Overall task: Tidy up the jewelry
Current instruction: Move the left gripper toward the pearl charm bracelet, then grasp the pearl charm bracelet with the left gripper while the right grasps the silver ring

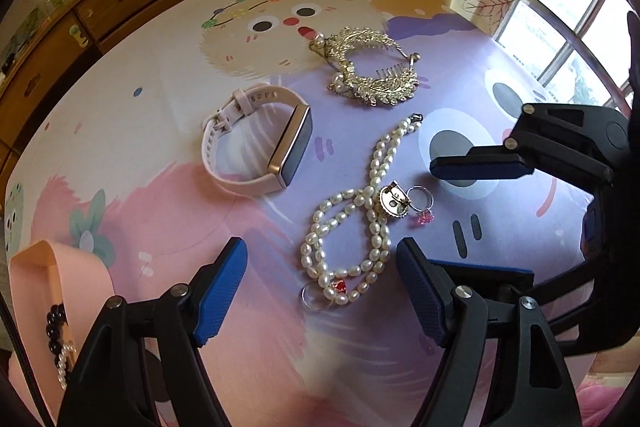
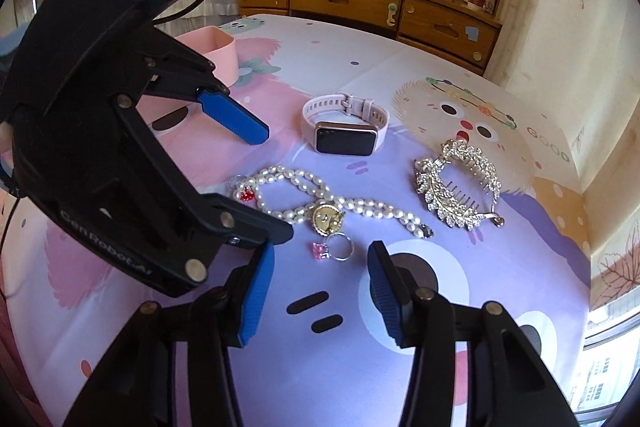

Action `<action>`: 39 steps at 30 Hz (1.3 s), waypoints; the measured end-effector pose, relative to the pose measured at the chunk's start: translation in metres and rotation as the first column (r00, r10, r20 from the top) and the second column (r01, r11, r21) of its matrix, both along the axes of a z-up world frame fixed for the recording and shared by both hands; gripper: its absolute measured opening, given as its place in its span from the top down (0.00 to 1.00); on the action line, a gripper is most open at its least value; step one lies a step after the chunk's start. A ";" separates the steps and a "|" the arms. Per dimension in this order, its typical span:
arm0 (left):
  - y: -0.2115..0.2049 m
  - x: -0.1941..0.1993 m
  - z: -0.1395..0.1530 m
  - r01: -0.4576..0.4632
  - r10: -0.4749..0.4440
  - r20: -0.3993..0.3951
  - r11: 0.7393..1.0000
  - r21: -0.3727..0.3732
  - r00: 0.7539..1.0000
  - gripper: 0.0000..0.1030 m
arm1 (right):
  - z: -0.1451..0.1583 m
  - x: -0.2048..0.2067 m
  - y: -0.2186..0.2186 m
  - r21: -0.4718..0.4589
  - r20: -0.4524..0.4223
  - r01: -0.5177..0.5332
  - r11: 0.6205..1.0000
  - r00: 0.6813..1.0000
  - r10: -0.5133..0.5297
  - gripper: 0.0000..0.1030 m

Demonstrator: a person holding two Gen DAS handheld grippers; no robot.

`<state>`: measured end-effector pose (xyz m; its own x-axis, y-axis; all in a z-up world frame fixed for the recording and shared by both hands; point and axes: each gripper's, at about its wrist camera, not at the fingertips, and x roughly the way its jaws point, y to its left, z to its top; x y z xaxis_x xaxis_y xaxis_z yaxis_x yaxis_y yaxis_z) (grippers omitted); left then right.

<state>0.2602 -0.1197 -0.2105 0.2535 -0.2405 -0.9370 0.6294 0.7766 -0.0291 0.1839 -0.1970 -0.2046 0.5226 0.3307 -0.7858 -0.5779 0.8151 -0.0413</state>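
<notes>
A pearl necklace (image 1: 352, 227) (image 2: 316, 199) lies looped on the cartoon cloth with a round gold brooch (image 1: 394, 203) (image 2: 328, 219) on it. A ring with a pink stone (image 1: 422, 205) (image 2: 334, 247) lies beside the brooch. A ring with a red stone (image 1: 324, 293) (image 2: 243, 190) lies at the necklace's other end. A pink smartwatch (image 1: 260, 145) (image 2: 346, 129) and a gold leaf hair comb (image 1: 368, 67) (image 2: 456, 183) lie farther off. My left gripper (image 1: 322, 247) is open just short of the necklace. My right gripper (image 2: 320, 255) (image 1: 480, 215) is open around the pink-stone ring.
A pink box (image 1: 36, 291) (image 2: 216, 53) holds a black bead and pearl strand (image 1: 58, 335) at the table's left. A wooden drawer cabinet (image 2: 360, 7) (image 1: 88, 23) stands behind the table. A window (image 1: 568, 19) and curtains are at the far side.
</notes>
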 end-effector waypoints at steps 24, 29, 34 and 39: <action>-0.011 -0.015 0.009 0.032 -0.032 -0.005 0.999 -0.027 0.999 0.85 | 0.003 0.015 -0.006 0.002 -0.066 0.001 1.000 0.998 -0.001 0.91; -0.005 -0.009 0.009 -0.042 0.038 -0.054 0.997 -0.067 0.998 0.89 | 0.004 0.015 -0.010 0.009 -0.101 0.027 1.000 0.995 -0.026 0.91; 0.002 -0.005 0.010 -0.122 0.109 -0.115 0.985 -0.119 0.987 0.97 | 0.005 0.013 -0.012 0.017 -0.128 0.059 0.998 0.990 -0.056 0.92; 0.003 -0.007 0.008 -0.144 0.128 -0.128 0.982 -0.120 0.983 0.97 | 0.005 0.006 -0.015 0.020 -0.149 0.095 0.995 0.985 -0.091 0.92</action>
<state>0.2533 -0.1168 -0.2022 0.1806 -0.3315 -0.9260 0.5041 0.8396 -0.2022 0.1903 -0.2115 -0.1999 0.4307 0.3079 -0.8484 -0.4977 0.8652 0.0613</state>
